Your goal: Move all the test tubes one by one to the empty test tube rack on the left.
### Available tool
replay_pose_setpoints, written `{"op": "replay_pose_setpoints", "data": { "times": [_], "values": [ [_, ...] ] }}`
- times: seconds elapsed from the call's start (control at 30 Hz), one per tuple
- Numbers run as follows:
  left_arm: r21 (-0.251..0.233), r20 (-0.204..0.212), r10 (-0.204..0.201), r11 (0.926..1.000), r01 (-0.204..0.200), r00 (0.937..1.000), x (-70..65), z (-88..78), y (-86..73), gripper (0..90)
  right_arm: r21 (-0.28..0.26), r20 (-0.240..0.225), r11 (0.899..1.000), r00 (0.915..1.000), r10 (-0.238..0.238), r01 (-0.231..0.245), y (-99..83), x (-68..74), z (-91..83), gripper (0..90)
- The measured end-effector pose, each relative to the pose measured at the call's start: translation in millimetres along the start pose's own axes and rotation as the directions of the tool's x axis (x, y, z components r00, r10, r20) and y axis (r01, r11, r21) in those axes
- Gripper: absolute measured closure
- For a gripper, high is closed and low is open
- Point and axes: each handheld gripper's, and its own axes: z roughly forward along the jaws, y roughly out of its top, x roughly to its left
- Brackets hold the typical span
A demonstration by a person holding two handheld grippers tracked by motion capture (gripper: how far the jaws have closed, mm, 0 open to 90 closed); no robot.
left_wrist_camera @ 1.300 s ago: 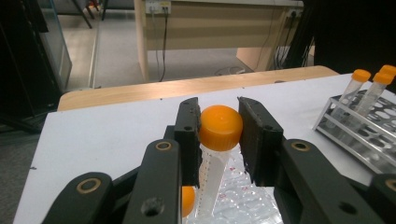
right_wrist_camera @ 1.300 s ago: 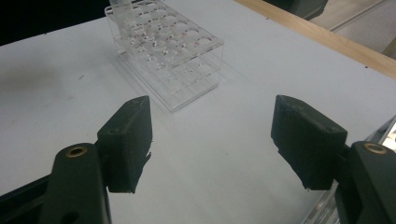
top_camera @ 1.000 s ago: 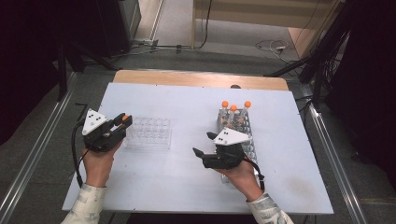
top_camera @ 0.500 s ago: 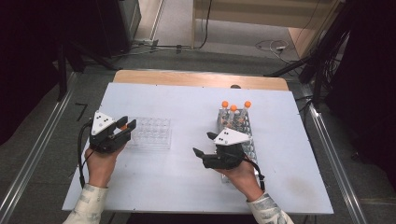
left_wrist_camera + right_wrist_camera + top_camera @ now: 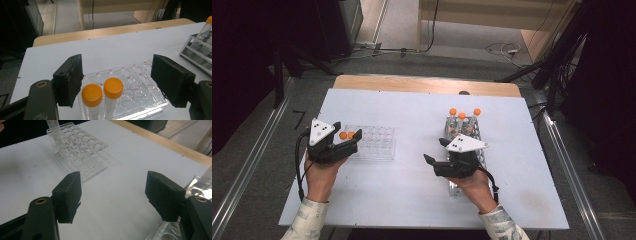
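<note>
On the pale blue table point(image 5: 412, 200), two light, slick orange-capped plastic tubes point(image 5: 102, 92) stand in the clear rack point(image 5: 140, 100); left gripper point(image 5: 117, 82) jaws have just opened, right gripper point(image 5: 113, 195) gapes empty; grasp below caps.

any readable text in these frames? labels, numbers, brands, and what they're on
None can be read for certain.
Clear plastic tube rack: small red codes beside each well, too blurred to quote.
Two orange-capped clear tubes standing in that rack: faint graduation marks down the side, too small to read.
Metal rack with orange-capped tubes: no lettering visible.
Grippers and white tabletop: no text visible.
</note>
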Motion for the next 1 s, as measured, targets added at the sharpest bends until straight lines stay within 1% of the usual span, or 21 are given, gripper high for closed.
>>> {"op": "replay_pose_setpoints", "data": {
  "times": [0.07, 0.13, 0.3, 0.4, 0.53, 0.57, 0.67, 0.8, 0.87, 0.9, 1.0],
  "values": [
    [0.003, -0.006, -0.004, 1.0, 0.004, 1.0, -1.0, -0.2, 0.4, 23.5, -0.012, 0.012, 1.0, 0.9999, 0.006, -0.006, 0.4, -5.6, -3.3, 27.8],
    [0.004, 0.002, 0.003, 1.0, -0.003, 1.0, -1.9, -0.2, 0.6, 23.2, -0.022, 0.023, 1.0, 0.9995, 0.02, -0.019, 0.7, -10.3, -6.7, 27.8],
    [-0.005, 0.013, 0.002, 1.0, -0.001, 0.9999, -4.0, -1.2, 1.3, 23.2, -0.045, 0.065, 0.997, 0.9962, 0.059, -0.056, 0.3, -27.0, -17.3, 28.0],
    [-0.003, 0.033, -0.003, 1.0, 0.003, 0.9994, -4.8, -2.0, 1.8, 25.2, -0.053, 0.093, 0.996, 0.9922, 0.083, -0.078, -1.6, -38.8, -21.7, 28.0],
    [-0.005, 0.036, -0.001, 1.0, 0.001, 0.9993, -7.5, -2.0, 2.1, 25.1, -0.048, 0.137, 0.994, 0.9851, 0.105, -0.099, -6.3, -54.5, -22.6, 27.9],
    [-0.004, 0.037, 0.0, 1.0, 0.0, 0.9993, -7.7, -1.9, 2.2, 25.1, -0.048, 0.149, 0.993, 0.9819, 0.116, -0.11, -7.8, -59.5, -23.5, 28.0],
    [-0.001, 0.036, -0.001, 1.0, 0.001, 0.9994, -8.3, -1.8, 2.3, 25.1, -0.057, 0.187, 0.991, 0.9732, 0.134, -0.125, -11.0, -70.3, -25.2, 28.4],
    [-0.002, 0.039, -0.002, 1.0, 0.002, 0.9992, -8.9, -2.4, 2.9, 25.2, -0.063, 0.245, 0.986, 0.9551, 0.166, -0.155, -15.4, -85.7, -24.7, 29.1],
    [-0.005, 0.04, -0.004, 1.0, 0.004, 0.9992, -9.9, -2.8, 3.4, 25.2, -0.057, 0.275, 0.985, 0.9459, 0.173, -0.163, -17.7, -92.1, -22.5, 29.5],
    [-0.006, 0.04, -0.003, 1.0, 0.003, 0.9992, -9.9, -3.1, 3.6, 25.2, -0.056, 0.288, 0.983, 0.9398, 0.183, -0.175, -19.1, -96.2, -20.8, 29.9],
    [-0.009, 0.042, -0.004, 0.9999, 0.004, 0.9991, -9.5, -3.3, 4.1, 25.3, -0.059, 0.315, 0.978, 0.9254, 0.21, -0.202, -21.9, -105.2, -15.9, 31.0]
  ]
}}
